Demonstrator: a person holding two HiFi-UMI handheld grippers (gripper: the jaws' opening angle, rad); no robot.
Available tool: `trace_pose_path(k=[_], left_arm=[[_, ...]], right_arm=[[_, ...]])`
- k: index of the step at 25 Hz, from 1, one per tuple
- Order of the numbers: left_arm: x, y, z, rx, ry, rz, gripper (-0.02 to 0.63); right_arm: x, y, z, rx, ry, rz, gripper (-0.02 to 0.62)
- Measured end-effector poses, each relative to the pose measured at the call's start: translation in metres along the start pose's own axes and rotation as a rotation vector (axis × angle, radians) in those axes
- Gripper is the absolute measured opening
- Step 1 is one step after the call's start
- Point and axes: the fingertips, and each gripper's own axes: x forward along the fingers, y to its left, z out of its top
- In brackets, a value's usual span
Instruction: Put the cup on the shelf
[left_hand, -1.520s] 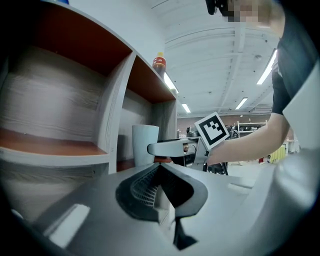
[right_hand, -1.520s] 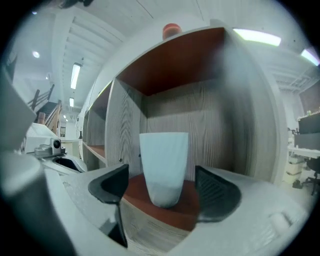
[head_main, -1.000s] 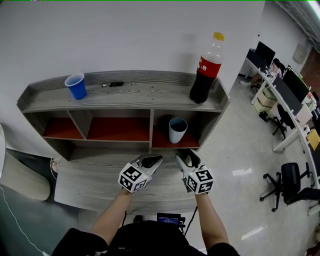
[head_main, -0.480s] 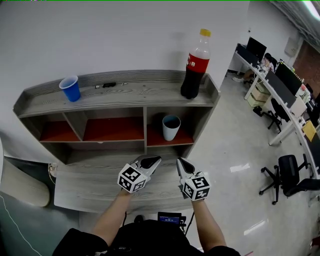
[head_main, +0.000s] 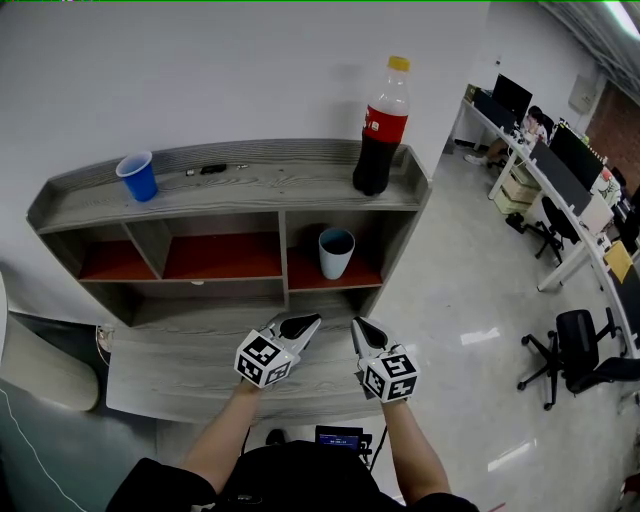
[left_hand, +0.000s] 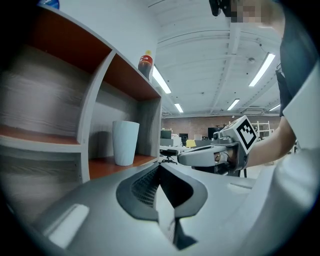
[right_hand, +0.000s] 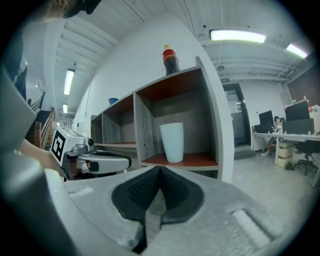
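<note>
A pale cup stands upright on the red floor of the right-hand compartment of the grey wooden shelf unit. It shows in the left gripper view as the cup and in the right gripper view as the cup. My left gripper and right gripper hover side by side over the lower board, short of the compartment and apart from the cup. Both are shut and empty: the left gripper and right gripper have their pads meeting with nothing between.
A blue cup stands at the top board's left, a cola bottle at its right, a small dark object between. The other two compartments hold nothing. Office chairs and desks stand on the floor to the right.
The right gripper's jaws have closed with nothing in them. Both grippers have drawn slightly back from the shelf, and the head view has shifted so the shelf sits further left.
</note>
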Motion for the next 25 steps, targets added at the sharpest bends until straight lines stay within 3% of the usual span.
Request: trace_pose_path(k=[11, 18, 25], left_arm=[[0.002, -0.040, -0.012, -0.041, -0.007, 0.035, -0.009], [-0.018, -0.064, -0.027, -0.059, 0.020, -0.012, -0.008], [-0.050, -0.082, -0.024, -0.038, 0.019, -0.075, -0.003]], right_arm=[[-0.024, -0.011, -0.011, 0.015, 0.010, 0.063, -0.002], [-0.039, 0.007, -0.021, 0.052, 0.004, 0.086, -0.002], [-0.058, 0.038, -0.015, 0.039, -0.016, 0.034, -0.002]])
